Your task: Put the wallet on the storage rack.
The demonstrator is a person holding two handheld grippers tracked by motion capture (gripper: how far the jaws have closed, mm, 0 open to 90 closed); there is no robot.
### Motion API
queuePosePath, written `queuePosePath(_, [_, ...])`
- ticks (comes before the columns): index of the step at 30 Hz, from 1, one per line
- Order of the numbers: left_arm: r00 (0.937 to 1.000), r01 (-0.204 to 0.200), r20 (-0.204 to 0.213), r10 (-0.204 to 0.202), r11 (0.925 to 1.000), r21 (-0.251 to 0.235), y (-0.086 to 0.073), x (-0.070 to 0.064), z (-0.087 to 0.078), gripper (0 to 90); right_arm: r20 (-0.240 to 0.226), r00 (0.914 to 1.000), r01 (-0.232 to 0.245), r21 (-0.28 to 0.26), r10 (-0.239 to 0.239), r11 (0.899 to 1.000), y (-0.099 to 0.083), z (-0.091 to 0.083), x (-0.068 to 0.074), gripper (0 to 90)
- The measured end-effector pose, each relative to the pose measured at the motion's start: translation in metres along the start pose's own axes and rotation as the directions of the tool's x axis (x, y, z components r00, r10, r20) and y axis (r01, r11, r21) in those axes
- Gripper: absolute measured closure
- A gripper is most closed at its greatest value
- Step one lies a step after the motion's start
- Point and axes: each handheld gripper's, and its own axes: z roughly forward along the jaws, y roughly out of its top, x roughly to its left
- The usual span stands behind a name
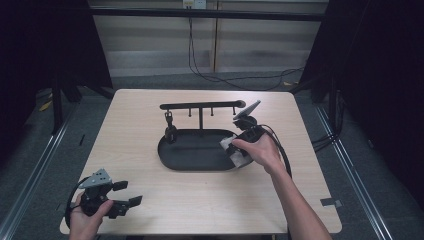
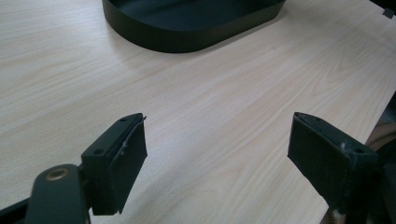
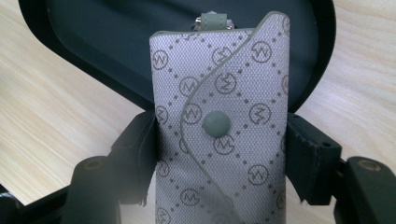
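The right gripper (image 3: 219, 154) clasped the grey monogrammed key pouch (image 3: 219, 116) by its sides, mid-frame over the black tray's (image 1: 172, 155) right end. It looked light, soft and squashable. The left gripper (image 2: 217, 154) hung open, lower left.

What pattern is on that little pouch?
Grey pouch with circled logos in a dotted diamond grid; clearest in the right gripper view.

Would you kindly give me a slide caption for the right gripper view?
Right tongs shut on a patterned key pouch over the black tray.
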Motion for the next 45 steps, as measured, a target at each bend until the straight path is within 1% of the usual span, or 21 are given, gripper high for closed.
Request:
queuePosePath(2, [1.0, 0.0, -0.001, 0.0, 1.0, 0.0, 0.0, 0.0, 0.0, 19.2, -0.005, 1.0, -0.008, -0.011, 0.008, 1.0, 0.0, 0.001, -0.001, 33.4])
queuePosePath(3, [1.0, 0.001, 0.0, -0.001, 1.0, 0.0, 0.0, 0.0, 0.0, 19.3, -0.01, 0.9997, -0.023, -0.024, 0.023, 0.999, 0.0, 0.002, -0.003, 33.4])
queuePosePath(4, [1.0, 0.001, 0.0, -0.001, 1.0, 0.0, 0.0, 0.0, 0.0, 19.2, -0.01, 0.9997, -0.023, -0.024, 0.023, 0.999, 0.0, 0.002, -0.003, 33.4])
queuePosePath(6, [1.0, 0.001, 0.003, -0.001, 1.0, -0.002, 0.0, 0.0, 0.0, 19.2, -0.005, 0.999, -0.044, -0.047, 0.044, 0.998, 0.0, 0.004, -0.005, 33.4])
queuePosePath(11, [1.0, 0.005, 0.003, -0.005, 1.0, -0.004, 0.0, 0.001, 0.0, 19.2, -0.037, 0.9951, -0.094, -0.079, 0.092, 0.992, 0.001, 0.004, -0.01, 33.4])
queuePosePath(12, [1.0, 0.004, 0.003, -0.004, 1.0, -0.005, 0.0, 0.001, -0.001, 19.2, -0.049, 0.9941, -0.101, -0.087, 0.097, 0.991, 0.001, 0.004, -0.011, 33.4])
queuePosePath(13, [1.0, 0.004, 0.003, -0.004, 1.0, -0.005, 0.0, 0.001, -0.001, 19.2, -0.049, 0.9941, -0.101, -0.087, 0.097, 0.991, 0.001, 0.004, -0.011, 33.4])
queuePosePath(14, [1.0, 0.002, 0.001, -0.002, 1.0, -0.008, 0.0, 0.001, -0.002, 19.3, -0.065, 0.9915, -0.119, -0.098, 0.113, 0.988, 0.001, 0.005, -0.012, 33.4])
queuePosePath(17, [1.0, 0.003, 0.0, -0.003, 1.0, -0.007, 0.0, 0.001, -0.002, 19.2, -0.082, 0.9885, -0.135, -0.105, 0.127, 0.985, 0.0, 0.007, -0.015, 33.4])
queuePosePath(18, [1.0, 0.004, 0.002, -0.004, 1.0, -0.005, 0.0, 0.001, -0.001, 19.2, -0.102, 0.9836, -0.159, -0.108, 0.149, 0.981, 0.0, 0.01, -0.018, 33.4])
queuePosePath(20, [1.0, 0.002, -0.001, -0.002, 1.0, -0.006, 0.0, 0.001, -0.001, 19.2, -0.118, 0.9787, -0.182, -0.119, 0.168, 0.976, 0.0, 0.011, -0.02, 33.4])
queuePosePath(22, [1.0, -0.002, -0.002, 0.002, 1.0, 0.0, 0.0, 0.0, -0.001, 19.3, -0.124, 0.9774, -0.187, -0.125, 0.171, 0.975, 0.001, 0.013, -0.02, 33.4])
queuePosePath(25, [1.0, -0.006, -0.002, 0.006, 1.0, 0.002, 0.0, 0.0, 0.0, 19.2, -0.141, 0.9718, -0.209, -0.143, 0.189, 0.967, 0.001, 0.016, -0.022, 33.4])
queuePosePath(27, [1.0, -0.006, -0.001, 0.006, 1.0, 0.003, 0.0, 0.0, 0.0, 19.2, -0.133, 0.9734, -0.206, -0.15, 0.186, 0.967, 0.001, 0.021, -0.023, 33.4])
queuePosePath(29, [1.0, -0.003, 0.001, 0.003, 1.0, 0.001, 0.0, 0.0, -0.001, 19.3, -0.146, 0.9692, -0.221, -0.163, 0.198, 0.961, 0.001, 0.025, -0.025, 33.4])
queuePosePath(36, [1.0, 0.0, 0.002, 0.0, 1.0, 0.003, 0.0, 0.001, 0.0, 19.2, -0.168, 0.9622, -0.247, -0.205, 0.215, 0.947, 0.005, 0.034, -0.03, 33.4])
queuePosePath(37, [1.0, 0.0, 0.002, 0.0, 1.0, 0.003, 0.0, 0.001, 0.0, 19.3, -0.17, 0.9625, -0.245, -0.213, 0.211, 0.946, 0.005, 0.037, -0.031, 33.4])
queuePosePath(41, [1.0, 0.006, 0.003, -0.006, 1.0, 0.003, 0.0, 0.002, 0.0, 19.3, -0.175, 0.9596, -0.256, -0.217, 0.22, 0.942, 0.007, 0.043, -0.032, 33.4])
queuePosePath(42, [1.0, 0.007, 0.004, -0.008, 0.9999, 0.009, -0.001, 0.002, 0.002, 19.2, -0.177, 0.958, -0.262, -0.221, 0.226, 0.939, 0.008, 0.047, -0.032, 33.3])
queuePosePath(44, [1.0, 0.005, 0.006, -0.006, 0.9999, 0.01, 0.0, 0.002, 0.002, 19.2, -0.172, 0.9588, -0.261, -0.218, 0.226, 0.941, 0.008, 0.05, -0.033, 33.3])
queuePosePath(45, [1.0, 0.004, 0.008, -0.004, 1.0, 0.009, 0.0, 0.002, 0.002, 19.3, -0.165, 0.9612, -0.254, -0.22, 0.221, 0.942, 0.009, 0.05, -0.033, 33.3])
